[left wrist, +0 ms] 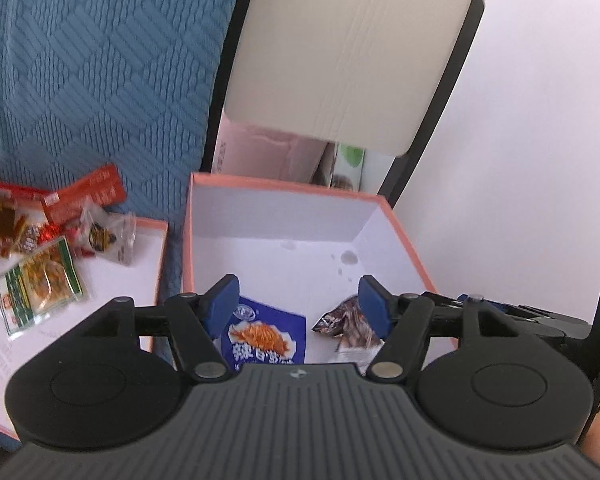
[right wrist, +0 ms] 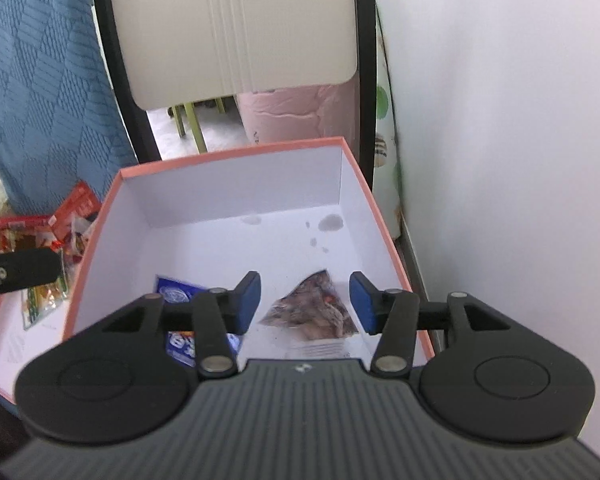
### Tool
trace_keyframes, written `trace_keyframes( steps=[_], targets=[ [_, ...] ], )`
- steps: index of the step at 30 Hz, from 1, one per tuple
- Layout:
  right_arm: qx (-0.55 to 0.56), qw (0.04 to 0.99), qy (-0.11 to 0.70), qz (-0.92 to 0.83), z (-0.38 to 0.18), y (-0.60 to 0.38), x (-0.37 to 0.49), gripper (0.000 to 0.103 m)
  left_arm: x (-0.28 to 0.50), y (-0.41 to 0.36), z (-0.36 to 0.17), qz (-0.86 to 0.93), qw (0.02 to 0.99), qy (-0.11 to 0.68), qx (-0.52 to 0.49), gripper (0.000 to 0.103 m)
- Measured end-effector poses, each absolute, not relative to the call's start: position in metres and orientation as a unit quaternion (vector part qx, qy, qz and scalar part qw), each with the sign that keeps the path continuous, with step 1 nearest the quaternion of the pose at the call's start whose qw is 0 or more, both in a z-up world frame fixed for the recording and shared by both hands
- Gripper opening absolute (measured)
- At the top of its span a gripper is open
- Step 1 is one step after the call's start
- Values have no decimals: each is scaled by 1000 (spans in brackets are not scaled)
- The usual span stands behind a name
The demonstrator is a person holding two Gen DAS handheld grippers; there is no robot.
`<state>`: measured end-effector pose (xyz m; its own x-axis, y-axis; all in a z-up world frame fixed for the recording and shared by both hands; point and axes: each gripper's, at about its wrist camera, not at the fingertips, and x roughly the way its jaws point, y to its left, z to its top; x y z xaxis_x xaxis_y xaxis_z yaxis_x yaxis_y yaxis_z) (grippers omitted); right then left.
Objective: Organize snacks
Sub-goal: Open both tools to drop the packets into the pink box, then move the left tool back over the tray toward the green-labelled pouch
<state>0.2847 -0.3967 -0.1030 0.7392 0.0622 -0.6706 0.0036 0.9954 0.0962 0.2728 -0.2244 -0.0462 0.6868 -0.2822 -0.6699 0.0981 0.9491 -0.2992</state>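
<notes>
Snack packets already lie on the white floor of the salmon-rimmed cardboard box: a blue foil packet with an orange picture at near left, a brown-printed clear packet at near right, long side running near to far. The left gripper hangs above the blue one, the right gripper above the brown one, both tilted down, jaws apart and empty. More wrapped snacks wait on the shallow lid at far left, nearer the left hand, so I judge it goes next.

Left gripper agape; right gripper agape, empty
</notes>
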Motion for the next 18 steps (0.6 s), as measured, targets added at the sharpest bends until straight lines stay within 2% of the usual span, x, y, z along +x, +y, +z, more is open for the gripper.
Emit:
trace_keyframes(
  steps=[18],
  targets=[
    [68,963,254,48,-16,-363,220,51,209,-157,31,-88,955,267,-100,71]
  ],
)
